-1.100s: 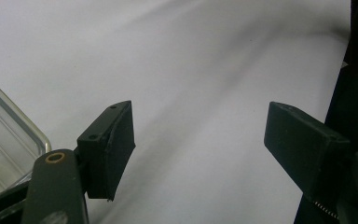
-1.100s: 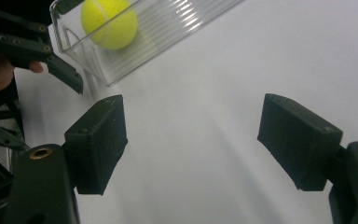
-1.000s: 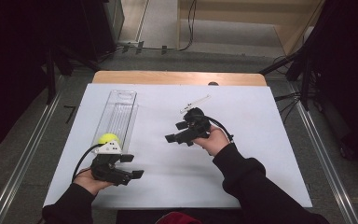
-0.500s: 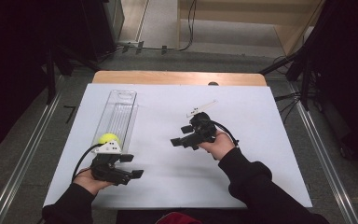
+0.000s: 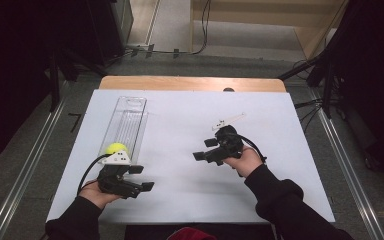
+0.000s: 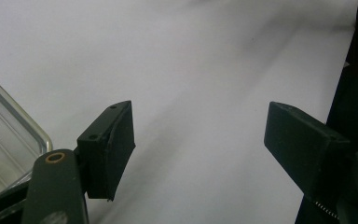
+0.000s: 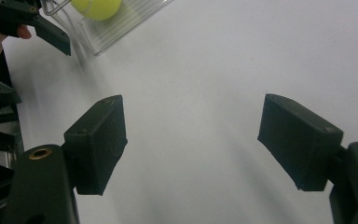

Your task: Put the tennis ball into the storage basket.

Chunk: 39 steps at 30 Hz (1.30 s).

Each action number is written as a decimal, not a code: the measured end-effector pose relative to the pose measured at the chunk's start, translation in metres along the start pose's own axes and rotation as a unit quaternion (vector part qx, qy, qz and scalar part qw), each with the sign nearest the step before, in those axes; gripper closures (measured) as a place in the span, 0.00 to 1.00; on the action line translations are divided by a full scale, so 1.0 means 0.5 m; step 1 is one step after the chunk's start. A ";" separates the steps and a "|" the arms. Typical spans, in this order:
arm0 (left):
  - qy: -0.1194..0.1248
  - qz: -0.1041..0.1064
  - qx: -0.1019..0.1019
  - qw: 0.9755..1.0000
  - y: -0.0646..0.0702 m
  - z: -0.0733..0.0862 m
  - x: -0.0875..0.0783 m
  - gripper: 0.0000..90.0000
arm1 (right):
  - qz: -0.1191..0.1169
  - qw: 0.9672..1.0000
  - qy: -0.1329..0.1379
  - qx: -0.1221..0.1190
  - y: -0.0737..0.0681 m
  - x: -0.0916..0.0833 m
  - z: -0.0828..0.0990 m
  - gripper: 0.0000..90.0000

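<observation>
White sheeting covers the desk [image 5: 190, 190]. Both the left gripper [image 5: 142, 178] and right gripper [image 5: 203, 150] hover with jaws spread, empty. A yellow ball [image 5: 115, 149] sits in the clear tray [image 5: 130, 107], near end. Likely next: the left gripper reaching for the ball.

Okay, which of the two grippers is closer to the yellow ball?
The left gripper, low at the table's near-left, right beside the yellow ball in the clear tray. The right gripper sits farther off, mid-table.
</observation>
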<state>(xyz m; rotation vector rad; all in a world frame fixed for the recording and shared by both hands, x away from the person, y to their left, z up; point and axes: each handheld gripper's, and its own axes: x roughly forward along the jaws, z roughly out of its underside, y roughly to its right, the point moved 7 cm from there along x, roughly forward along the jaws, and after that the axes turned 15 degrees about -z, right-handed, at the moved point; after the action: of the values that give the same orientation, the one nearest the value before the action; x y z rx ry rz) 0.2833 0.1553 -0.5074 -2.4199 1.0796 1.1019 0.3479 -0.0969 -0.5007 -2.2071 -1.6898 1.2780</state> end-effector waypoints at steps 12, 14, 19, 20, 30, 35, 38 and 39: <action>-0.003 -0.002 -0.003 1.000 -0.004 0.002 0.001 0.28 | 0.017 1.000 0.013 0.007 0.000 -0.040 0.025 0.23; -0.004 -0.003 -0.003 1.000 -0.005 0.003 0.001 0.28 | 0.018 1.000 0.013 0.007 0.002 -0.044 0.030 0.23; -0.002 -0.002 -0.003 1.000 -0.005 0.002 -0.001 0.28 | 0.021 1.000 0.015 0.008 0.002 -0.058 0.041 0.23; -0.002 -0.002 -0.003 1.000 -0.005 0.002 -0.001 0.28 | 0.021 1.000 0.015 0.008 0.002 -0.058 0.041 0.23; -0.001 -0.003 -0.004 1.000 -0.005 0.002 -0.001 0.28 | 0.030 0.999 0.025 0.018 0.008 -0.086 0.068 0.23; 0.005 -0.001 -0.006 1.000 -0.003 -0.002 -0.004 0.28 | 0.035 0.999 0.030 0.021 0.012 -0.096 0.083 0.23; 0.008 0.000 -0.006 1.000 -0.002 -0.003 -0.005 0.28 | 0.038 0.998 0.033 0.024 0.013 -0.103 0.094 0.23; 0.008 0.001 -0.008 1.000 -0.002 -0.003 -0.005 0.28 | 0.039 0.998 0.033 0.026 0.013 -0.105 0.098 0.23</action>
<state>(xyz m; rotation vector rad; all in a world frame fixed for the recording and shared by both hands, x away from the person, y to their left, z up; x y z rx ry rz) 0.2839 0.1565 -0.5047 -2.4445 1.0816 1.0974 0.3188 -0.1628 -0.5065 -2.2797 -1.5425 1.2380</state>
